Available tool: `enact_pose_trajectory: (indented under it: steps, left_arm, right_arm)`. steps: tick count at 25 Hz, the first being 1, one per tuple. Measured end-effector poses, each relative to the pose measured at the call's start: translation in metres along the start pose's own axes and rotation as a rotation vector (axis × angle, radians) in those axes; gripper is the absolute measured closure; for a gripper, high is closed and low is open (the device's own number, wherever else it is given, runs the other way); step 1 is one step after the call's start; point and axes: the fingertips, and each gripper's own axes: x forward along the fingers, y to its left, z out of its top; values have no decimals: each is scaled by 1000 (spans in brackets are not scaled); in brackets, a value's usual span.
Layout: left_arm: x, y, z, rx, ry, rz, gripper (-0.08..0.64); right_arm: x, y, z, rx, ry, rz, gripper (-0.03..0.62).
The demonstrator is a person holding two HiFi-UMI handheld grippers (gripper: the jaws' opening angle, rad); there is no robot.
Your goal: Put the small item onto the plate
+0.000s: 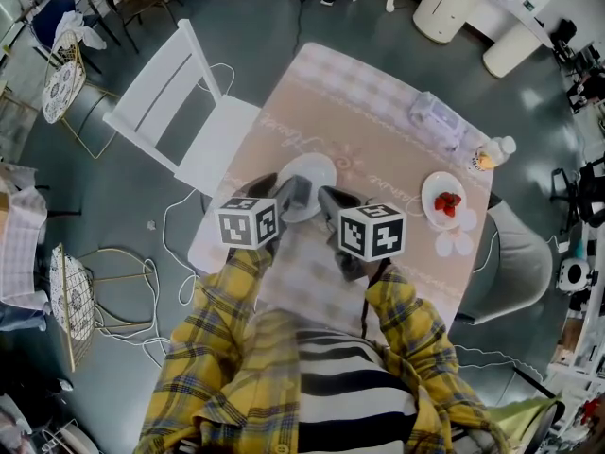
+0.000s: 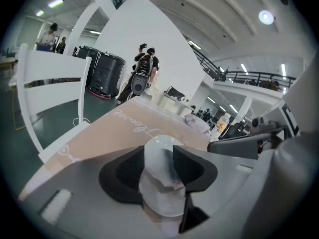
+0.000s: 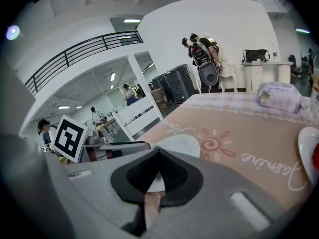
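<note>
A white plate point(image 1: 319, 166) lies on the beige tablecloth near the table's left front; the right gripper view shows the plate point(image 3: 182, 144) just past the jaws. My left gripper point(image 1: 288, 193) reaches over its near rim. In the left gripper view the left gripper point(image 2: 163, 158) stands open, its jaws wide apart, and the plate's white surface point(image 2: 162, 144) fills the gap. A small pale bit shows low in that gap; I cannot tell what it is. My right gripper point(image 1: 329, 200) hovers beside the plate's right rim. The right gripper point(image 3: 155, 156) is shut and holds nothing.
A second plate point(image 1: 430, 218) with red strawberries point(image 1: 447, 201) sits at the right, two small white discs point(image 1: 454, 244) in front of it. A bottle point(image 1: 492, 154) and a clear bag point(image 1: 435, 121) stand farther back. A white chair point(image 1: 184, 112) is left of the table. People stand in the background.
</note>
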Motion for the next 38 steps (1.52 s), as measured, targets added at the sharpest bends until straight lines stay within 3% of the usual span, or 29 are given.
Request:
enact_pose_trajectory:
  steps: [1, 5, 10, 13, 21, 38]
  left_arm:
    - [-1, 0, -1, 27, 0, 13, 370]
    - [-8, -4, 3, 102, -49, 42, 377]
    - [-29, -17, 4, 85, -129, 43, 522]
    - [-40, -30, -2, 52, -152, 19, 558]
    - [-67, -79, -19, 13, -195, -41, 558]
    - [-115, -132, -85, -15, -202, -18, 558]
  right_arm:
    - [-1, 0, -1, 1, -1, 0, 591]
    - [-5, -2, -4, 7, -8, 1, 591]
    - [-16, -1, -10, 8, -13, 7, 591]
    - [-26, 1, -13, -12, -18, 14, 591]
    - [-58, 7, -29, -55, -33, 36, 590]
    - [-118, 20, -89, -82, -31, 84, 591]
